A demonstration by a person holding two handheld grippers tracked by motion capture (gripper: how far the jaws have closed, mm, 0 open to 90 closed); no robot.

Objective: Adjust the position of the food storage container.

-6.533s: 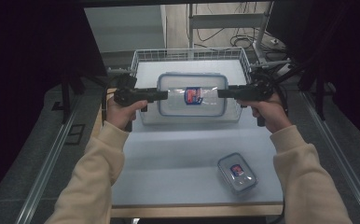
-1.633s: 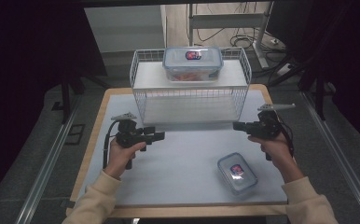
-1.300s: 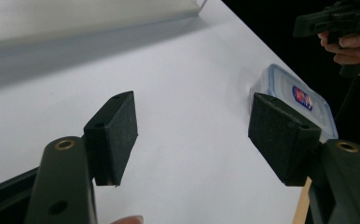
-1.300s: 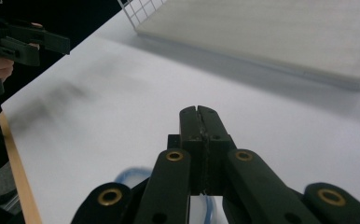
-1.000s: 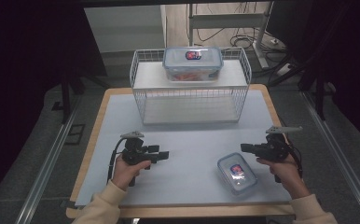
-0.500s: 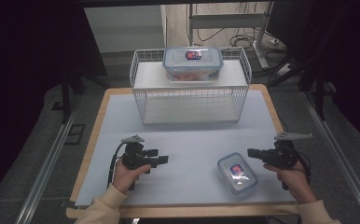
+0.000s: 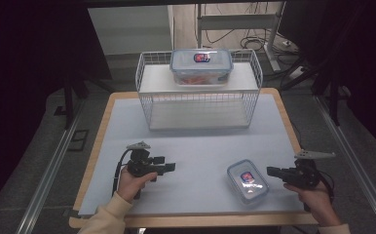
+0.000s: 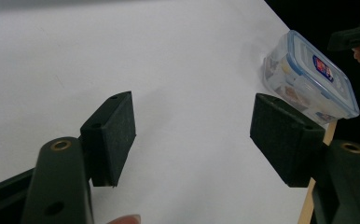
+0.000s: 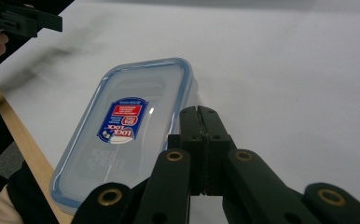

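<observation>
A small clear food box with a blue-rimmed lid (image 7: 247, 181) (image 8: 308, 77) (image 9: 124, 128) lies flat near the table's front right. My right gripper (image 7: 271, 171) (image 9: 199, 116) hovers just to its right, jaws pressed together with nothing between them. My left gripper (image 7: 170, 167) (image 8: 194, 133) is at the front left, pointing right toward the small box from a distance, open and empty. A larger lidded food box (image 7: 201, 66) with orange contents sits on top of the white wire shelf (image 7: 244, 107) at the back.
The table (image 7: 196, 146) has a pale blue-white top with a wooden edge. The wire shelf's lower level holds nothing. Dark equipment, cables and metal rails surround the table.
Both hands have drawn back from the shelf to the table's front; the large box that was held between the grippers stands on the shelf. The right gripper has come down beside the small box.
</observation>
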